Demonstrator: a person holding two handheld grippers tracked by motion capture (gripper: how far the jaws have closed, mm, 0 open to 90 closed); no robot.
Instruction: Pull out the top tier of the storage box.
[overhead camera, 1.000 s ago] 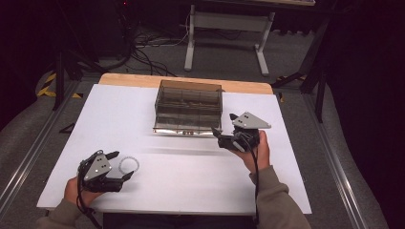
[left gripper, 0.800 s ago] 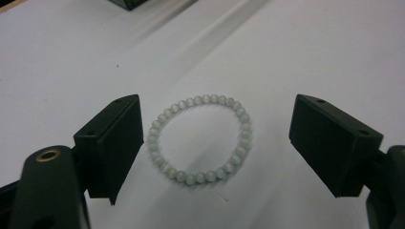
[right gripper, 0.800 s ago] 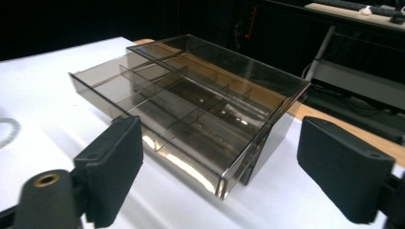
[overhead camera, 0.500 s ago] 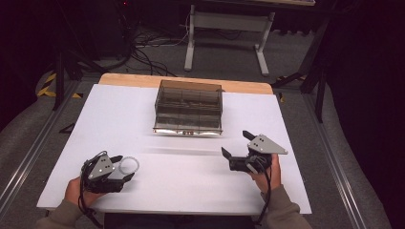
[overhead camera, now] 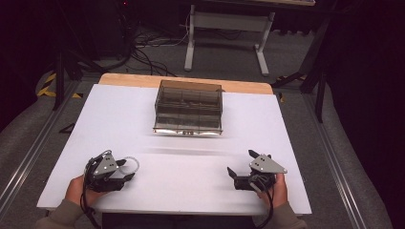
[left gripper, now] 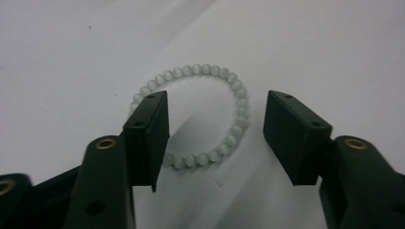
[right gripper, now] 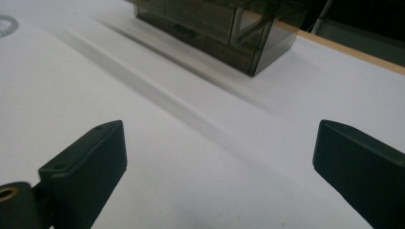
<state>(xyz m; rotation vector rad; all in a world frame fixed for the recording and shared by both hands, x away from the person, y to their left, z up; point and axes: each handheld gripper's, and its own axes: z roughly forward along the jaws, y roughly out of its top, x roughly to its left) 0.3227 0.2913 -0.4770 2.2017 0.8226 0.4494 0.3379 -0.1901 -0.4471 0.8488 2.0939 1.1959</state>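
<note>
So the bead bracelet [left gripper: 196,117] is lying flat on the white table [overhead camera: 191,191] near the front left corner, and we've got the left gripper [left gripper: 215,138] set low over it. Its jaws have just been closing and are half apart now, one jaw inside the loop and the other outside, so they'd pinch one side of the strand. No squeeze yet. Our right gripper [overhead camera: 243,175] sits wide open and empty on the right, probably just out of the way. The smoky drawer box [overhead camera: 188,106] waits at the back.
</note>
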